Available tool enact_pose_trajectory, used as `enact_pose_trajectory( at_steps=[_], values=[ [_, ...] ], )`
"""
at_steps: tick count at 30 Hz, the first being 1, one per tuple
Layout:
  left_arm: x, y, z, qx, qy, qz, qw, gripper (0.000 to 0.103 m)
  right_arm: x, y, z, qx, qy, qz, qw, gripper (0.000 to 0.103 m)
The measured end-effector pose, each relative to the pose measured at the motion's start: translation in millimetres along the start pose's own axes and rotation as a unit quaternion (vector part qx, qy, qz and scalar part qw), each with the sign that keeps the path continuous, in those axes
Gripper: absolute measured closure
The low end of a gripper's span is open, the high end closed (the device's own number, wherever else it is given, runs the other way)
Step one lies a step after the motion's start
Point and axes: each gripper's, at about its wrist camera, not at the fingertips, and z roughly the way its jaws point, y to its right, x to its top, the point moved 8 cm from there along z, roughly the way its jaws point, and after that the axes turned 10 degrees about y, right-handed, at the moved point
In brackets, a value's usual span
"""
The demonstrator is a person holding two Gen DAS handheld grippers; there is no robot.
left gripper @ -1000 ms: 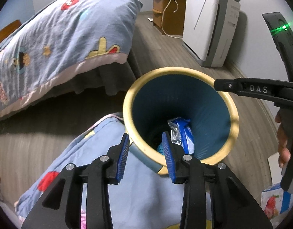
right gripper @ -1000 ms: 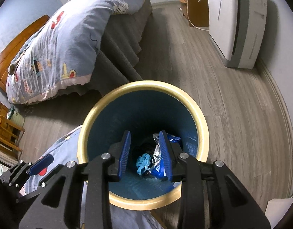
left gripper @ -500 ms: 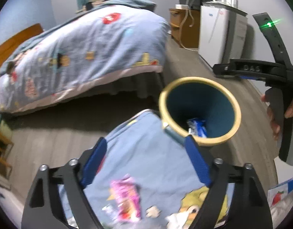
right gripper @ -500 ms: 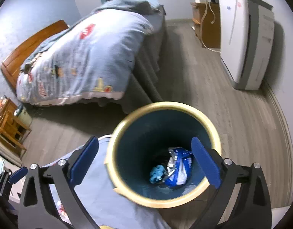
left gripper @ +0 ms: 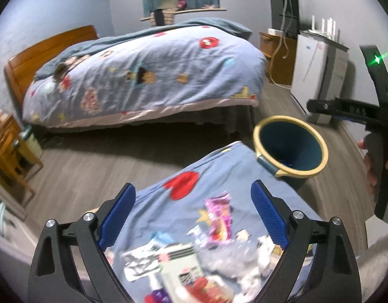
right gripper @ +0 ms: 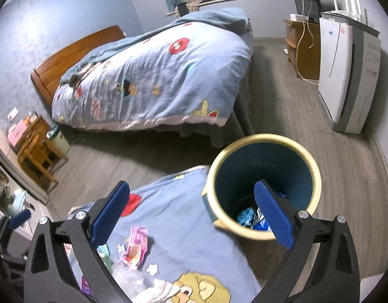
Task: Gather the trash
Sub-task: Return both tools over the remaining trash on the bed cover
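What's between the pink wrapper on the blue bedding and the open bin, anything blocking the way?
Nothing visible: the pink wrapper lies on bare blue bedding, and the bin stands open beside it. Both the left gripper and the right gripper are open and empty.

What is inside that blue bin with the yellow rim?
In the bin lie a shiny blue wrapper and a crumpled light blue scrap. The right gripper's finger and the bin's near wall hide whatever else is there.
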Motion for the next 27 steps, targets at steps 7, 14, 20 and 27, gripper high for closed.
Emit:
enact_pose_trajectory(
  at_steps=[7, 14, 20, 27],
  values=[
    [-43.8, -51.4, -29.2, 0.036, -0.012, -0.041, 0.9984, 0.010, -39.4, -27.6, -9.4, 0.000, -0.045, -0.001, 0.999, 0.006],
    [-73.9, -85.5, -33.9, 0.054, -0.033, -0.079, 0.9949, 0.010, -91.0, -57.8, -15.9, -0.001, -0.091, -0.025, 0.995, 0.006],
    [-95.3, -97.5, -24.7, 0.063, -0.071, -0.104, 0.9900, 0.010, -127.4, -68.1, -9.7, -0.015, -0.132, -0.042, 0.990, 0.006],
    [-106.6, -105.1, -19.7, 0.066, -0.093, -0.121, 0.9861, 0.010, -168.4, -66.7, 6.9, -0.022, -0.191, -0.055, 0.980, 0.010]
  ],
)
